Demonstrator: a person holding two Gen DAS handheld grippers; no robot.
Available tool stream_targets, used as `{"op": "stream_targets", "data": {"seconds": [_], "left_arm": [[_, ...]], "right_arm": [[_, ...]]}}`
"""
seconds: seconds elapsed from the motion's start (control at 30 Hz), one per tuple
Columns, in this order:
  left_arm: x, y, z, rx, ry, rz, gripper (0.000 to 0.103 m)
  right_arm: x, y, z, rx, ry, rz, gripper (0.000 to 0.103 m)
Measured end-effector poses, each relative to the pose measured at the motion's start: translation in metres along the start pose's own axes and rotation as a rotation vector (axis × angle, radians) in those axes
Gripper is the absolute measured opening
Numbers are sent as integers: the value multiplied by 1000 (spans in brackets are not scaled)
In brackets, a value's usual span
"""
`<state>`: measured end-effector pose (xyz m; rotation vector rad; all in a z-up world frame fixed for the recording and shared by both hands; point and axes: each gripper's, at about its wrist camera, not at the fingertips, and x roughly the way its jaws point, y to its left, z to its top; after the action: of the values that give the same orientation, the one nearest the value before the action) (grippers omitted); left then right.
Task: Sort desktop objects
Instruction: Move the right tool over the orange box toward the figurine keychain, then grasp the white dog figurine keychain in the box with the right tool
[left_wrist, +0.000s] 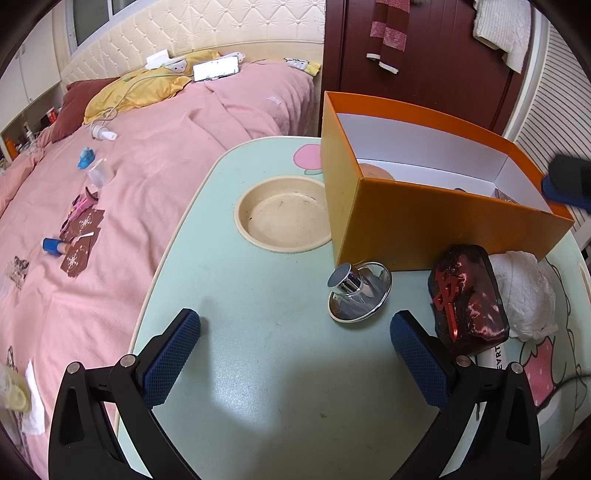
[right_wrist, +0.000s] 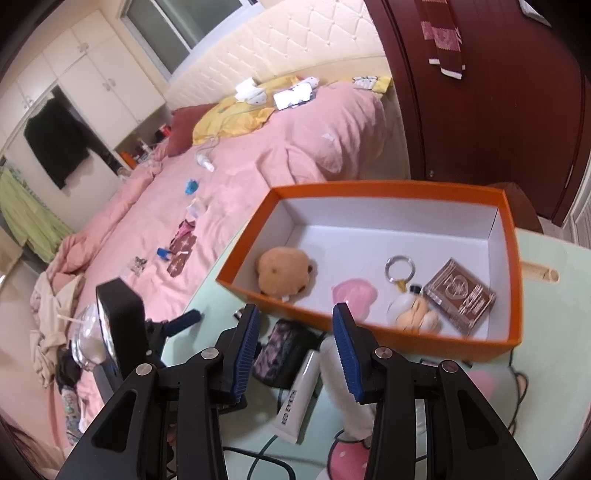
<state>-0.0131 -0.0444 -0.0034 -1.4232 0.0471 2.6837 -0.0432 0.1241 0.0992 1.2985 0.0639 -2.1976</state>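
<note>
The left gripper (left_wrist: 295, 347) gapes wide and empty; the shiny chrome plug with round flange (left_wrist: 359, 291) lies just ahead, toward its right pad, stem tilted up-left. Better to centre over the stem before closing. The right gripper (right_wrist: 295, 350) hovers narrowly open, empty, before the orange cardboard box (right_wrist: 406, 341).

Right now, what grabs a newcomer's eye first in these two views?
The orange box on the mint table, holding a plush toy, pink heart and brown card pack. Outside its near wall lie a chrome stopper and a glittery red-black case. Behind, a pink bed strewn with small items.
</note>
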Motion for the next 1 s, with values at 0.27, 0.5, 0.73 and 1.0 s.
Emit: {"op": "stream_targets", "data": {"seconds": [0.27, 0.5, 0.73, 1.0], "left_arm": [[0, 1, 0, 0, 0, -1, 103], [0, 2, 0, 2, 0, -2, 103], [0, 3, 0, 4, 0, -4, 103], [0, 3, 0, 4, 2, -5, 103]], "right_arm": [[3, -20, 53, 37, 84, -74, 48], [41, -56, 89, 151, 339, -95, 48], [90, -67, 91, 105, 506, -170, 48], [132, -61, 80, -30, 660, -259, 49]]}}
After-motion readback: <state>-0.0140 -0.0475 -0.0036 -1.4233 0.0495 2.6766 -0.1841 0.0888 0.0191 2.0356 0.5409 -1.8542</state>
